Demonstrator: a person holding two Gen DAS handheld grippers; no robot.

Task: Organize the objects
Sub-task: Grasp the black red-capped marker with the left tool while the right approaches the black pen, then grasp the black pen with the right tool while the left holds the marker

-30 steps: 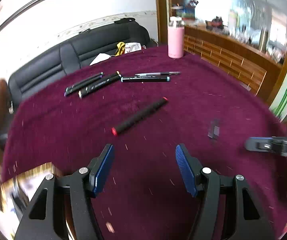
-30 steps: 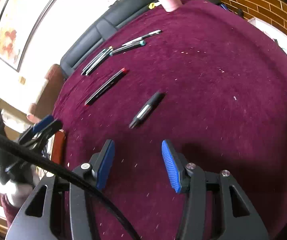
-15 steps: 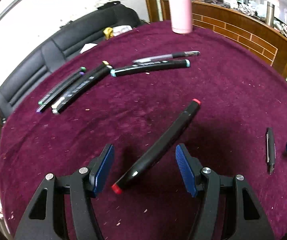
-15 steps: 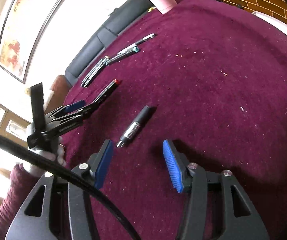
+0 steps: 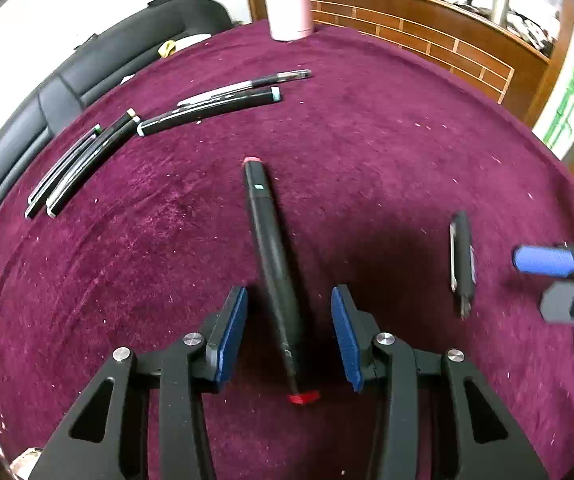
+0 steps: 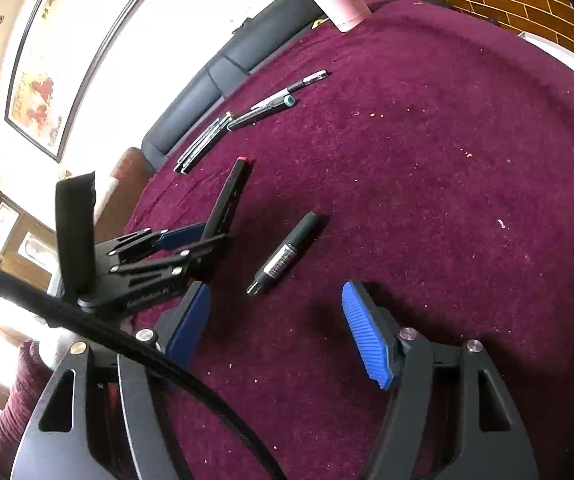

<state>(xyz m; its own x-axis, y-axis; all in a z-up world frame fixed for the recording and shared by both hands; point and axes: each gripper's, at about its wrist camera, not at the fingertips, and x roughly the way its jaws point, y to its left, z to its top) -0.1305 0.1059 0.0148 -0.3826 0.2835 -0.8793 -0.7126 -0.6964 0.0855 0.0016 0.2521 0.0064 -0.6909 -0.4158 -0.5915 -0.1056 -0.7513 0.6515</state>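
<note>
A long black marker with red ends (image 5: 273, 256) lies on the maroon cloth, running between the fingers of my left gripper (image 5: 289, 330). The jaws are closing, and a gap still shows on each side of the marker. In the right wrist view the left gripper (image 6: 195, 240) straddles the marker (image 6: 229, 194) near its lower end. A short black pen with a silver band (image 6: 285, 254) lies just ahead of my right gripper (image 6: 275, 296). Its jaws are opening, with nothing between them. The same pen (image 5: 462, 260) lies beside the right gripper's fingers (image 5: 543, 261).
Several more pens and markers (image 5: 127, 140) lie in a loose row at the far left of the maroon cloth (image 5: 367, 152). A pink bottle (image 5: 289, 0) stands at the far edge. A black sofa (image 5: 87, 68) sits beyond the table, with wood panelling to the right.
My left gripper has come down and forward over the red-ended marker, which now lies between its narrowed jaws. The right gripper's jaws have widened, and it has sunk slightly toward the short pen.
</note>
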